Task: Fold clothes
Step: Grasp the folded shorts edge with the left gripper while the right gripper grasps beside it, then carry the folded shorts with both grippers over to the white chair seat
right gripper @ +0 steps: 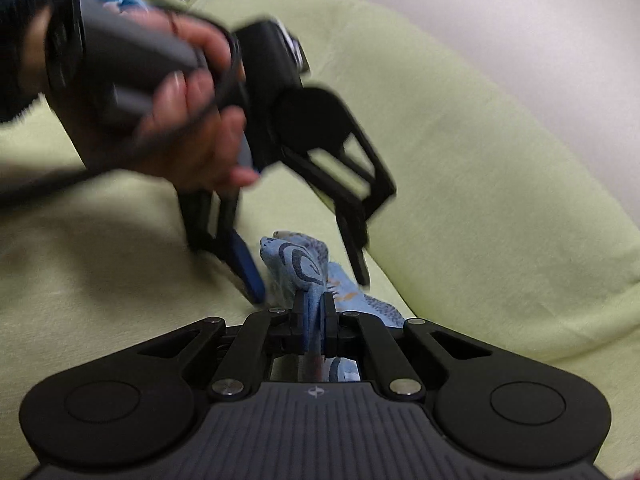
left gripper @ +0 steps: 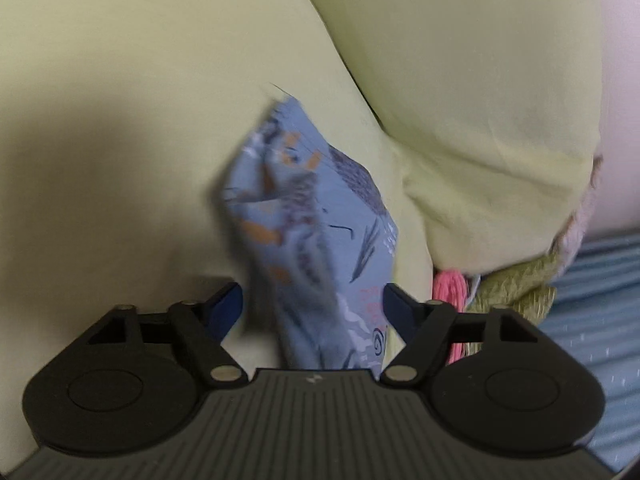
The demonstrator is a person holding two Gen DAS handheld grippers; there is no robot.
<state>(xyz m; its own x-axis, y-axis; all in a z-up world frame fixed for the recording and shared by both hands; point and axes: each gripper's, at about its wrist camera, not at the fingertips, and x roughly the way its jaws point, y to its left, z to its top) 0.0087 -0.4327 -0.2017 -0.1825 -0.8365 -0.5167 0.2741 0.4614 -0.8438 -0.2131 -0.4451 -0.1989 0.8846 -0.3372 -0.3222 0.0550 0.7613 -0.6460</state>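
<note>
My right jaws (right gripper: 314, 320) are clenched on a bunched fold of the blue patterned garment (right gripper: 304, 268), the cloth pinched upright between the two pads, with more of it showing below them toward my body. The garment lies crumpled on the pale green sheet (right gripper: 460, 184), which covers everything around it.

My left jaws (left gripper: 312, 306) are released, spread wide, one blue-padded finger on each side of the garment (left gripper: 316, 216). From my left wrist view the cloth runs up between them as a long rumpled strip with grey, orange and dark markings. I cannot tell whether either pad touches it.

In the right wrist view my left hand (right gripper: 188, 120) grips the grey handle, and the left jaws (right gripper: 308, 276) point down at the garment from above, their tips straddling its crest just beyond my right jaws.

Beside the garment, under the raised edge of the green sheet, a pink knitted piece (left gripper: 452, 288) and an olive textured cloth (left gripper: 516, 284) are tucked together, with a blue striped fabric (left gripper: 600, 312) beyond them.
</note>
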